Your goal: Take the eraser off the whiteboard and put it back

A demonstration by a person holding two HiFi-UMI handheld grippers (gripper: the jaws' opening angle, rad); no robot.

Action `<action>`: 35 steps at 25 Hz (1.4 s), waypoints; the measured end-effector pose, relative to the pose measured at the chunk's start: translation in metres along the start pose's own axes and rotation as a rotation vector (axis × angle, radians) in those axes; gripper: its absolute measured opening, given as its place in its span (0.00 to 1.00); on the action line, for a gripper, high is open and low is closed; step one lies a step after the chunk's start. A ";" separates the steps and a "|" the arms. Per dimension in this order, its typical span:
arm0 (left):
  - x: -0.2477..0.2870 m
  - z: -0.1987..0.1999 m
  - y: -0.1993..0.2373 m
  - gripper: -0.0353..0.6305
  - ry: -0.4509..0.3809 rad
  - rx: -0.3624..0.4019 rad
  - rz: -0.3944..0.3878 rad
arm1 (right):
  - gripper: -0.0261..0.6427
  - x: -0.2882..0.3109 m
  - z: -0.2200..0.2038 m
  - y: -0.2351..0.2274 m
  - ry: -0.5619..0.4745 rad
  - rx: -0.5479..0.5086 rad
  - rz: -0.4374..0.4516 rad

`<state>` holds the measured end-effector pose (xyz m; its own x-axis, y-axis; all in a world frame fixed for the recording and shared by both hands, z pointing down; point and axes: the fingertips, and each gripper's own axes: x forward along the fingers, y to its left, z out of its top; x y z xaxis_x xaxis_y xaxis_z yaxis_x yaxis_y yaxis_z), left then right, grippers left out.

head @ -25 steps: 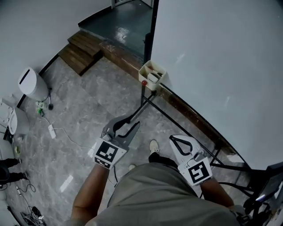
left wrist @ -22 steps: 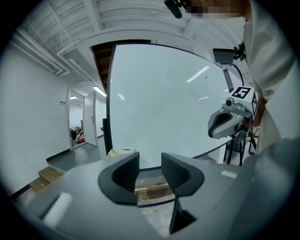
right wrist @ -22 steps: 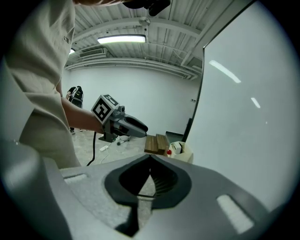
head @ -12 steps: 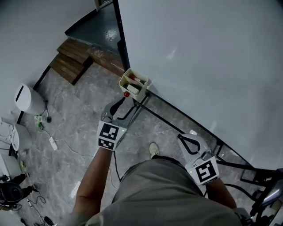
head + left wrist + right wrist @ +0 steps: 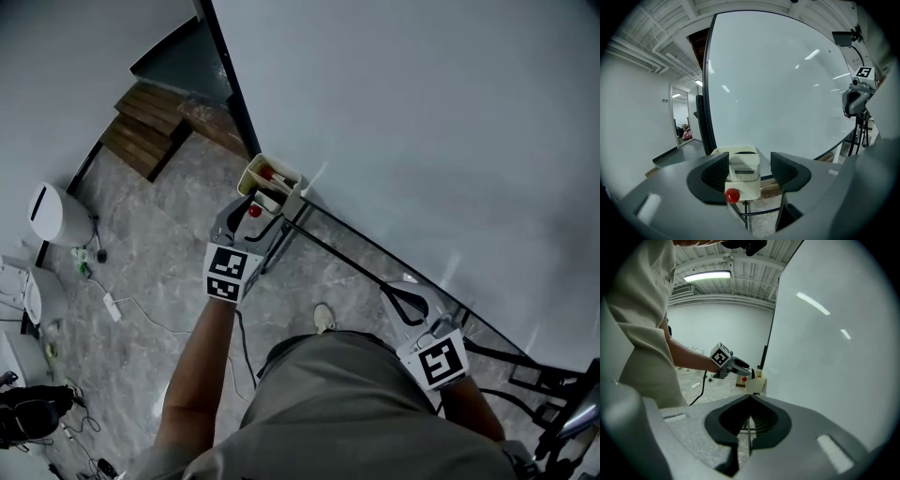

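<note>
The fingers (image 5: 714,174) of the left gripper (image 5: 749,169) stand spread wide, having just been opening, and grasp nothing. Framed in the gap ahead, with no pad pressing on it, is a white block that I take for the eraser (image 5: 744,162). It sits in a cream holder (image 5: 749,188) with a red knob (image 5: 732,195) on its front. The holder hangs at the lower corner of the whiteboard (image 5: 422,122), beside its dark frame edge. The spread suits the block's width, so this looks like the approach to the pick, with the eraser not yet off the board. The right gripper (image 5: 750,401) has its fingers clenched on nothing and hangs low by the board's bottom rail, probably kept out of the way. Grey stone floor (image 5: 159,272) lies beneath.
</note>
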<state>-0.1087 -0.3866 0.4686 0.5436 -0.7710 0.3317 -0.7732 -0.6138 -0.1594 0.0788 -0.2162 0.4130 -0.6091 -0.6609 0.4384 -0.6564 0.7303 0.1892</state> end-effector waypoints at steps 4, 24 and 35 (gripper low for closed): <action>0.004 0.006 0.005 0.49 -0.008 -0.001 0.016 | 0.04 0.002 0.001 -0.004 -0.003 0.003 0.012; 0.023 -0.008 0.000 0.52 0.031 -0.027 -0.010 | 0.04 0.012 -0.001 -0.015 0.014 0.010 0.033; 0.027 -0.012 0.003 0.44 0.033 -0.028 0.012 | 0.04 0.014 -0.006 -0.018 0.022 0.015 0.041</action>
<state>-0.1006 -0.4073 0.4883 0.5239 -0.7718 0.3603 -0.7885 -0.5995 -0.1376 0.0847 -0.2378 0.4208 -0.6257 -0.6265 0.4648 -0.6376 0.7540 0.1580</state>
